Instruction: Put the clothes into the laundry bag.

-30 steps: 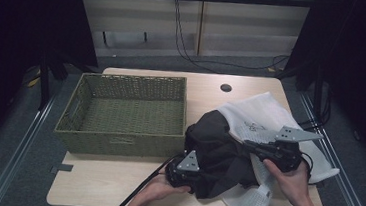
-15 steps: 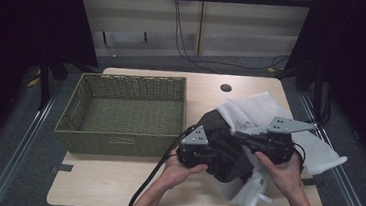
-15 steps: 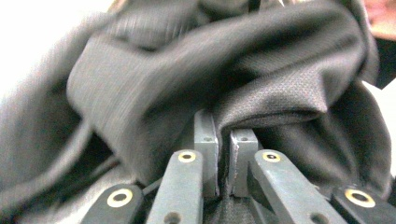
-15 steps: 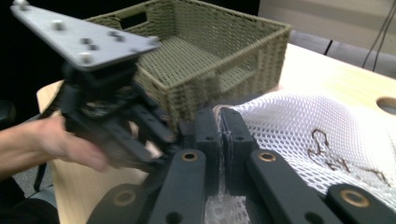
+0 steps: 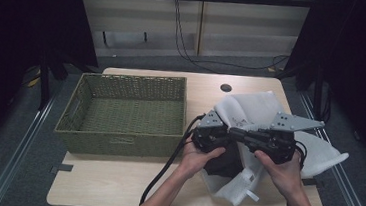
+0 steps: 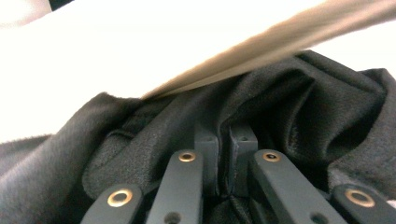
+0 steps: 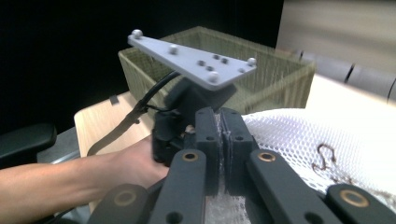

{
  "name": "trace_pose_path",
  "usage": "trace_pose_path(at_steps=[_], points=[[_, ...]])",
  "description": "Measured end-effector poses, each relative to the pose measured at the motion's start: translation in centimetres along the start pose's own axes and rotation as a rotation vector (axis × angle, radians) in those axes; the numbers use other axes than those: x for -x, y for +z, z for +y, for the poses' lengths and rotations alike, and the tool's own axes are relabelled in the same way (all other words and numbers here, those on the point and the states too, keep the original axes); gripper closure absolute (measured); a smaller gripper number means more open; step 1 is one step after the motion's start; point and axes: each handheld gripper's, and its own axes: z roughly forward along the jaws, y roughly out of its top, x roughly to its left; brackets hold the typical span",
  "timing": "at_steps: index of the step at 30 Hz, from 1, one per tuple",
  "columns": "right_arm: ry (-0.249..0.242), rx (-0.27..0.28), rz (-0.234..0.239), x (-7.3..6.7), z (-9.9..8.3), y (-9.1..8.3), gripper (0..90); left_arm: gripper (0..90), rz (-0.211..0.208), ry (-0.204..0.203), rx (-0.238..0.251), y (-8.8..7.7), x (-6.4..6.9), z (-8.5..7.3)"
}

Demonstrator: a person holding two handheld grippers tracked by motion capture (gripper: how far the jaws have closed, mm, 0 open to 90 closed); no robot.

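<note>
Change: a second ago the left gripper [image 5: 226,136] sat low at the near left of the crumpled black fabric garment [image 5: 221,164]. It has since come up and across, and now meets the right gripper [image 5: 250,138] nose to nose above the cloth.
Garment: it lay earlier as a broad dark mound. Now just a dark fold shows under the hands, with the white mesh laundry bag [image 5: 250,111] around and behind it on the right half of the pale wooden table [image 5: 113,187].
Left tool: jaws narrow, pinching a ridge of the black fabric [image 6: 303,107] (its own view shows cloth bunched round both tips).
Right tool: jaws narrow too [image 7: 220,126], with a strand of the white netting [image 7: 299,135] caught between them.
Meaning: this looks like one hand holding the bag's mouth while the other feeds the garment in. Part of the cloth seems to be inside, but how much I cannot tell.
Left edge: the olive woven rectangular basket [image 5: 128,78] stands just beside the left hand, and its near wall is the closest obstacle.
Right edge: the bag spills past the table's right side, so pulling that way risks dragging it off.
Front edge: the black cable [image 5: 165,171] trails over it, between the forearm and the basket.
Open room: bare tabletop lies in front of the basket and towards the far side by the small round dark hole [image 5: 226,87]. There is free air above.
</note>
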Motion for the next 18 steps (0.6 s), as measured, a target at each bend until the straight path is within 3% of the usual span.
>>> trace_pose_path(at_steps=[3,6,7,8,9,10,11,14,15,18], points=[[0.057,0.000,0.026,0.9,-2.2,-0.4,87.6,85.0,-0.013,-0.052,-0.006,1.5,-0.7,-2.0],[0.084,-0.027,0.011,1.5,-3.8,-1.0,87.5,84.6,0.014,-0.004,-0.047,2.2,-0.1,-2.2],[0.077,-0.073,-0.021,1.7,-4.9,-1.1,87.3,84.2,0.015,0.020,-0.056,2.4,0.1,-2.2],[0.083,-0.084,-0.022,1.8,-5.3,-1.0,87.1,84.1,0.020,0.023,-0.061,2.5,0.3,-2.3],[0.079,-0.109,-0.027,1.7,-6.0,-0.8,86.8,84.0,0.009,0.016,-0.063,2.5,0.3,-2.5],[0.079,-0.109,-0.027,1.7,-6.0,-0.8,86.8,84.0,-0.003,-0.021,-0.049,2.5,0.1,-2.7],[0.058,-0.169,-0.059,1.7,-7.2,-0.3,85.9,83.9,-0.018,-0.050,-0.038,2.5,0.1,-3.0],[0.075,-0.193,-0.079,2.2,-8.5,-0.1,85.6,83.2,-0.033,-0.019,-0.050,2.1,0.3,-3.3],[0.085,-0.231,-0.104,2.9,-9.6,0.1,85.6,79.9,-0.043,-0.014,-0.046,1.8,0.4,-3.3],[0.104,-0.233,-0.093,3.5,-10.3,-0.1,85.7,76.6,-0.072,-0.011,-0.045,0.7,0.2,-3.6]])
